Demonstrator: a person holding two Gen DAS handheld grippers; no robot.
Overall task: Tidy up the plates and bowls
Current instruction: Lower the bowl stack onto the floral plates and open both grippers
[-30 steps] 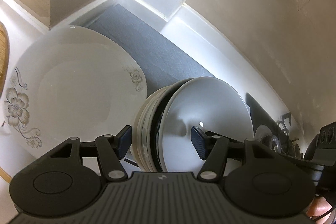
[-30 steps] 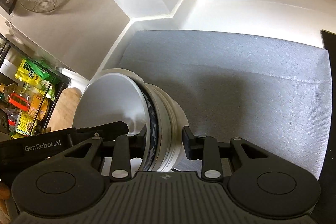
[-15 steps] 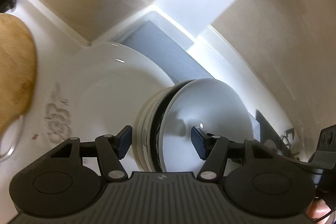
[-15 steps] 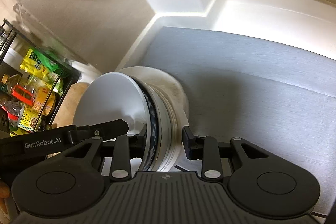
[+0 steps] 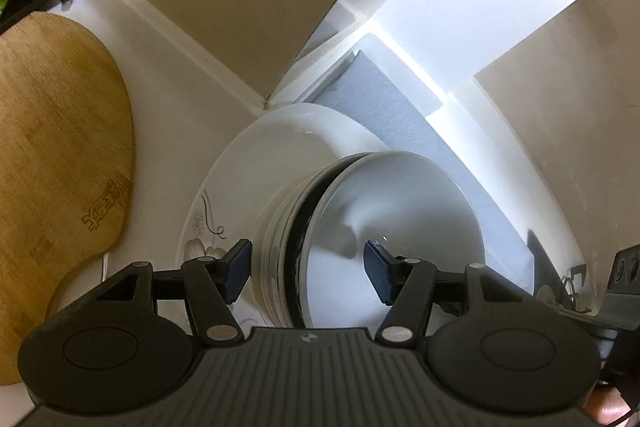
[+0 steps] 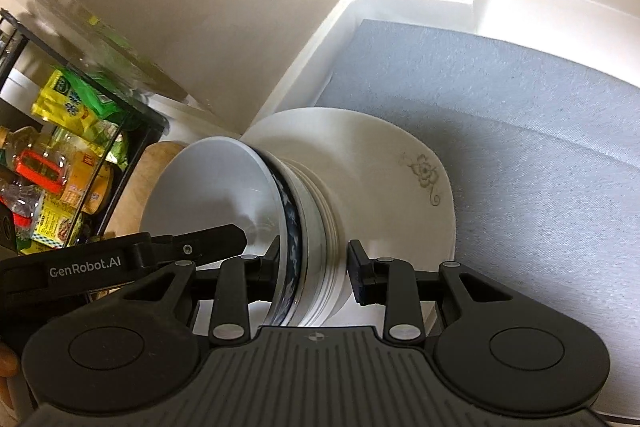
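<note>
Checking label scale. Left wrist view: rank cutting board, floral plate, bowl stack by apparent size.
1. cutting board, largest, though cut off at the frame edge.
2. bowl stack and floral plate: unsure. The stack sits nearer the camera and hides much of the plate.

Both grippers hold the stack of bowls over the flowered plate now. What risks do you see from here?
1. The stack of bowls is gripped only at its rims, by the left gripper and right gripper; uneven motion might let it slip.
2. It hangs tilted above the flowered plate; a hard landing may chip it.
3. The nested bowls could shift apart.
</note>
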